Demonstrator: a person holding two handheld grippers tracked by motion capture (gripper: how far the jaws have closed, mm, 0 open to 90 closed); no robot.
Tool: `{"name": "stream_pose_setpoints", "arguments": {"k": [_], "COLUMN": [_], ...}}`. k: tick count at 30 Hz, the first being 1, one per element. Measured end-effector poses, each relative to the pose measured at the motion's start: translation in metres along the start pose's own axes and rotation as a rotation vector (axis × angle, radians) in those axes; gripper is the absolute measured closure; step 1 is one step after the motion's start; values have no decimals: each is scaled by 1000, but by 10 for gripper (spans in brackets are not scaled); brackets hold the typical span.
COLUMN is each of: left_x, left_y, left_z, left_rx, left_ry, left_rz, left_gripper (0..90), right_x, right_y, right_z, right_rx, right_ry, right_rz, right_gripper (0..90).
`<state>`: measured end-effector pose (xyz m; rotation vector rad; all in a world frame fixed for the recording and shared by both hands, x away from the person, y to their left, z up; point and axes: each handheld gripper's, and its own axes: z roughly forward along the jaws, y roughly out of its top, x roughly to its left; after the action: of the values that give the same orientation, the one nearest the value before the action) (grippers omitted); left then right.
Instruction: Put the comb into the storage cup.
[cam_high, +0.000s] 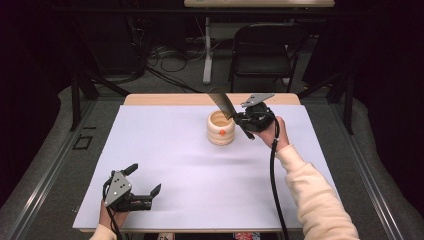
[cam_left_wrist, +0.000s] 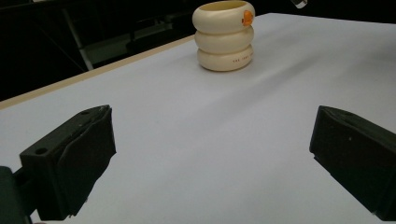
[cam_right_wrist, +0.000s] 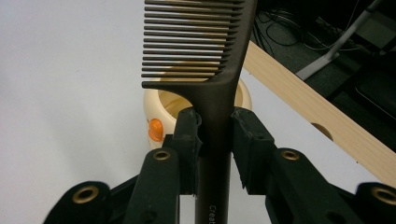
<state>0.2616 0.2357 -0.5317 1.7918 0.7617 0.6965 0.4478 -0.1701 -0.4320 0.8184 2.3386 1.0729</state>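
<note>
Right gripper view looks along its own jaws, which are clamped on the handle of a dark comb (cam_right_wrist: 212, 74) just below the teeth, the toothed end pointing away from the camera and out over the cream holder (cam_right_wrist: 163, 109). The grip looks firm, with a pad pressed on each flat side of the handle. Beyond the comb, the holder's open mouth sits slightly to one side of the handle line, so the comb is probably not yet lined up with the opening.

In the high view, the right gripper (cam_high: 248, 119) hangs just beside the holder (cam_high: 220, 128), the comb (cam_high: 223, 104) slanting up and over its rim. To do the step well, the person would likely swing the comb closer to upright, centre its lower end over the mouth and lower it slowly, releasing only once it rests inside. A sideways knock could tip the light holder.

Nearest the person, the left gripper (cam_high: 143, 186) rests on the white table cover (cam_high: 180, 165), jaws spread wide and empty, well apart from the holder.
</note>
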Motion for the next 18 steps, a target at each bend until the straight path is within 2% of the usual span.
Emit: {"name": "stream_pose_setpoints", "arguments": {"k": [18], "left_x": [0], "left_y": [0], "left_z": [0], "left_rx": [1], "left_ry": [-1], "left_rz": [1], "left_gripper": [3], "right_x": [3], "right_y": [13], "right_z": [5], "right_rx": [-30], "right_ry": [1], "right_rz": [3], "right_gripper": [720]}}
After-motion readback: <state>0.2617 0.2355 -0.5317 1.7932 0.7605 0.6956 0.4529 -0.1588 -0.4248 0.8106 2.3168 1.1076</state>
